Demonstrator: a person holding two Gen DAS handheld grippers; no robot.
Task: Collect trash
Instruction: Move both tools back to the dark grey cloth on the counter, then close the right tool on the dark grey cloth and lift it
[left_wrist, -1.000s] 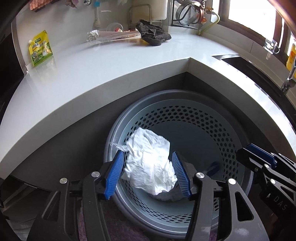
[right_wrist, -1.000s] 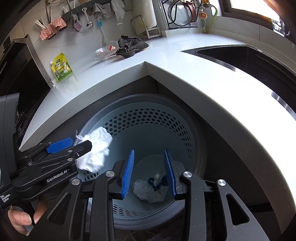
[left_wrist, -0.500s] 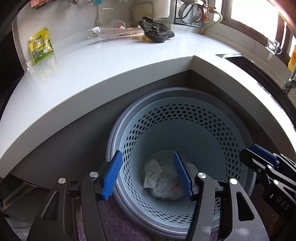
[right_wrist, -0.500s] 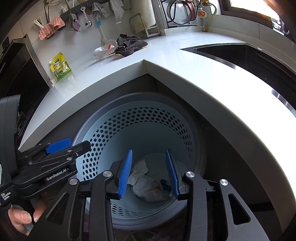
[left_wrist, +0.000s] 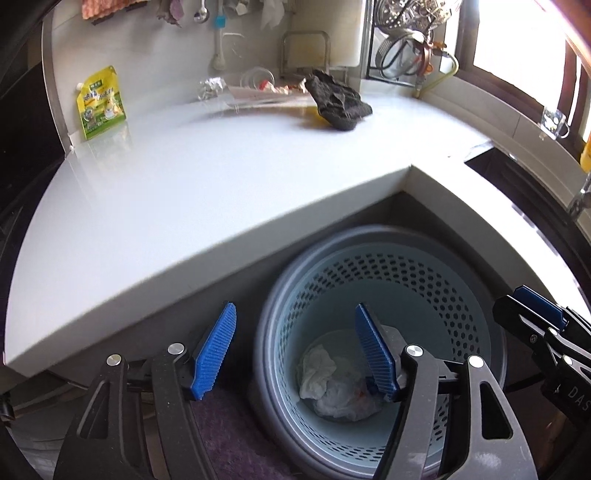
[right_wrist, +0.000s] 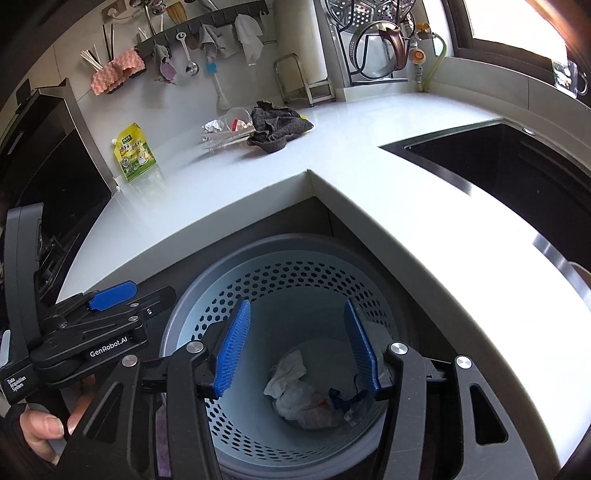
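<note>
I hold two grippers above one round, perforated pale-blue bin (left_wrist: 436, 280) that stands on the floor in the inner corner of an L-shaped white counter (left_wrist: 207, 184). My left gripper (left_wrist: 295, 354) has its two blue-padded jaws spread wide apart and empty, one over the floor at 9 o'clock of the bin, the other over its opening. My right gripper (right_wrist: 295, 350) is likewise spread and holds nothing, both jaws over the bin mouth. At the bin's bottom lies the trash: a heap of crumpled white tissue (right_wrist: 295, 398), how many pieces I cannot tell, with one small blue scrap (right_wrist: 341, 398) at its 3 o'clock side. On the counter, toward 12 o'clock, rest one dark crumpled cloth (left_wrist: 338, 101), one clear plastic wrapper (left_wrist: 266, 96) touching the cloth at its 9 o'clock side, and one yellow-green pouch (left_wrist: 99, 103) upright against the wall at 10 o'clock. One dark sink (right_wrist: 509, 170) is set in the counter at 2 o'clock.
</note>
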